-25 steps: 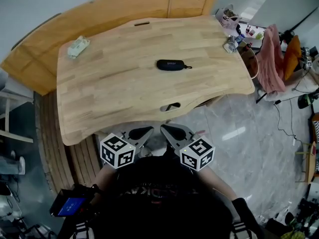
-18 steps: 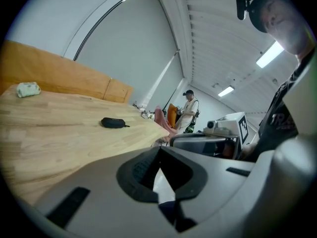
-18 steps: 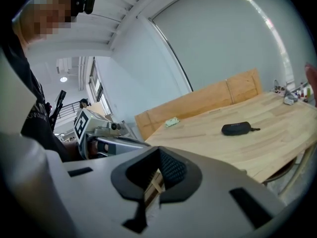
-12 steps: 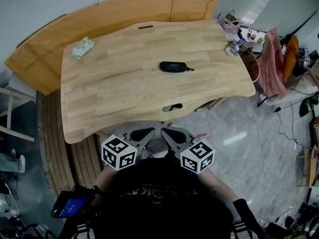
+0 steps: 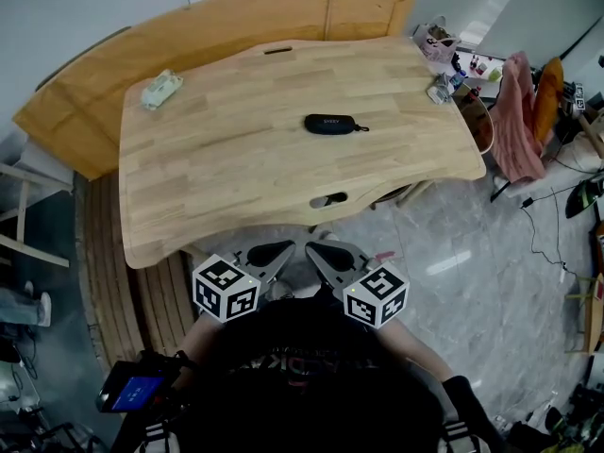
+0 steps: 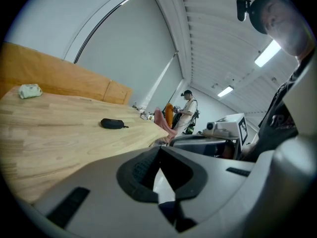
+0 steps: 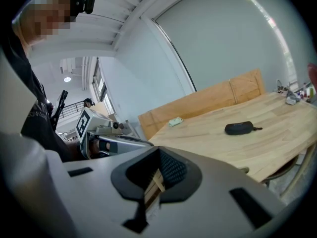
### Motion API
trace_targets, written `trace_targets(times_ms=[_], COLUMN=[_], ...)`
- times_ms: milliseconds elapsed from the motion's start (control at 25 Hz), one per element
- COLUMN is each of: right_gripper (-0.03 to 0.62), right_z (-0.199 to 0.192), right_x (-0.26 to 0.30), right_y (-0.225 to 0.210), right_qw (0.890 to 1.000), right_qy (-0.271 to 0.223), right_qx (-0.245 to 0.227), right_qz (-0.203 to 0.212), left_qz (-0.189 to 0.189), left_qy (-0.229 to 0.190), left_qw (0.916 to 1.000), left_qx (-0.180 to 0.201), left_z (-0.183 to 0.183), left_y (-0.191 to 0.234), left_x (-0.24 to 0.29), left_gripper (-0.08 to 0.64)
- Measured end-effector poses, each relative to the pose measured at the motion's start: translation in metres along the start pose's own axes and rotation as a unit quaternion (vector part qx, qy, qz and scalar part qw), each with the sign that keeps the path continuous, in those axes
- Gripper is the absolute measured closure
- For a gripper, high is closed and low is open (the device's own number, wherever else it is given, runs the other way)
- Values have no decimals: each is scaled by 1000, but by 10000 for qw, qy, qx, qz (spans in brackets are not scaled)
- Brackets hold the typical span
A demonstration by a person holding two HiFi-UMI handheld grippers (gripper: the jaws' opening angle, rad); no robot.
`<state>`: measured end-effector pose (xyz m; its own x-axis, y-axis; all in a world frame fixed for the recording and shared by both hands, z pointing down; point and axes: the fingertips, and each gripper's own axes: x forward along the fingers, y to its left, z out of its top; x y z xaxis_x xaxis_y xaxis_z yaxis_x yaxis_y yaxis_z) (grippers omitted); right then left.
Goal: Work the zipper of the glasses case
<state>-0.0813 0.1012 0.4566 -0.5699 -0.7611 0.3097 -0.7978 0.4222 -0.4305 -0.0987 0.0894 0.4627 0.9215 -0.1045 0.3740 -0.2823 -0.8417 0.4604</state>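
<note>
A black zipped glasses case (image 5: pixel 330 124) lies flat near the middle of the light wooden table (image 5: pixel 208 177), its zipper pull pointing right. It also shows small and far off as the case (image 6: pixel 112 123) in the left gripper view and as the case (image 7: pixel 238 128) in the right gripper view. My left gripper (image 5: pixel 279 250) and right gripper (image 5: pixel 314 249) are held close to my body below the table's near edge, tips angled toward each other. Both are shut with nothing between the jaws, well short of the case.
A pale crumpled cloth (image 5: pixel 160 90) sits at the table's far left. Small clutter (image 5: pixel 440 88) lies at the far right corner. A curved wooden bench (image 5: pixel 217 22) wraps the far side. A chair with pink and orange clothes (image 5: pixel 517 111) stands right; a person (image 6: pixel 186 113) stands far off.
The head view has shifted slightly, so the table and case sit a little further right in the picture. Both grippers stay shut in the same place near my body.
</note>
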Motion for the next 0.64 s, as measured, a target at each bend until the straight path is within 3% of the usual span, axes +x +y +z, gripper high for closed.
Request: trace_targets(times_ms=[640], right_gripper=[577], right_z=[-3], right_x=[-3], right_y=[3], right_qw=[10000], right_qy=[-18], right_qx=[-18], right_qz=[-43], left_qz=[-48], left_qy=[11], left_qw=[10000], left_qx=[67], left_z=[1], left_y=[-3], left_x=[1], left_gripper=[548])
